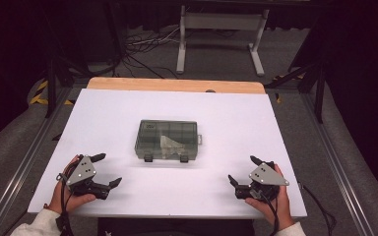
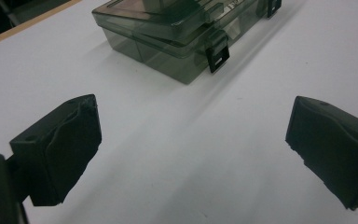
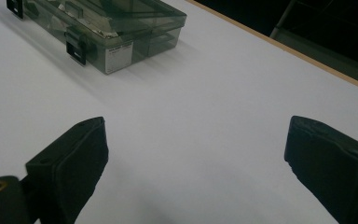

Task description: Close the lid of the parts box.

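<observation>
Left claw [image 1: 109, 170] low at bench [image 1: 103, 113] near-left corner, jaws spread, empty, hand gripping from behind. Smoky plastic box [image 1: 167, 140] closed, mid-bench, well apart from both. Right claw [image 1: 242, 170] near-right corner, jaws spread, empty, angled inward.

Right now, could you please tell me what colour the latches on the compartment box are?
Black, on the smoky translucent grey compartment box; a latch shows best in the left gripper view.

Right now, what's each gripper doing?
Left gripper: open, holding nothing.
Right gripper: open, holding nothing.
The box lies between them, untouched.
</observation>
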Demonstrator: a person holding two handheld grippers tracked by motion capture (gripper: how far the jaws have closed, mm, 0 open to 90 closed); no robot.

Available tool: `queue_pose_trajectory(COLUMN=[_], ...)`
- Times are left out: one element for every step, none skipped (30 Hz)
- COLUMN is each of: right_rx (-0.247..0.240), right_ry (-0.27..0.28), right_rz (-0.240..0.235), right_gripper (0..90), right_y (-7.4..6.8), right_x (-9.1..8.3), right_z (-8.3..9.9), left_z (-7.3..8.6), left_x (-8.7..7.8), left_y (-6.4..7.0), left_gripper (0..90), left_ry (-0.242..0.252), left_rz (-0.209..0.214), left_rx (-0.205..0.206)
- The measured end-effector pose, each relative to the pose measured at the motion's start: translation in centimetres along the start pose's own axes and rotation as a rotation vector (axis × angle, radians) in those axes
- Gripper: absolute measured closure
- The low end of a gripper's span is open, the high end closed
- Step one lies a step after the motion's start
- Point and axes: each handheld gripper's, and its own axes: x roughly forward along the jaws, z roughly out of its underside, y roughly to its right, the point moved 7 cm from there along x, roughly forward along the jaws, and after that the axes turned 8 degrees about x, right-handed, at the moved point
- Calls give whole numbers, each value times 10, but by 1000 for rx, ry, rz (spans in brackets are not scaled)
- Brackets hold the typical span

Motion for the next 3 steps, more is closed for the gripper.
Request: queue_pose_trajectory(right_rx=[0, -1, -2], right_ry=[-1, 0, 7], right_rz=[1, 3, 7], right_gripper=[68, 69, 70], right_y=[0, 0, 0], right_x=[0, 0, -1], right_z=[0, 0, 0], left_z=[0, 0, 0], left_x=[1, 2, 2], left_y=[0, -1, -1], left_gripper=[39, 39, 39], left_ry=[-3, -4, -4], left_rz=[-1, 1, 1], left_rx=[1, -2, -2])
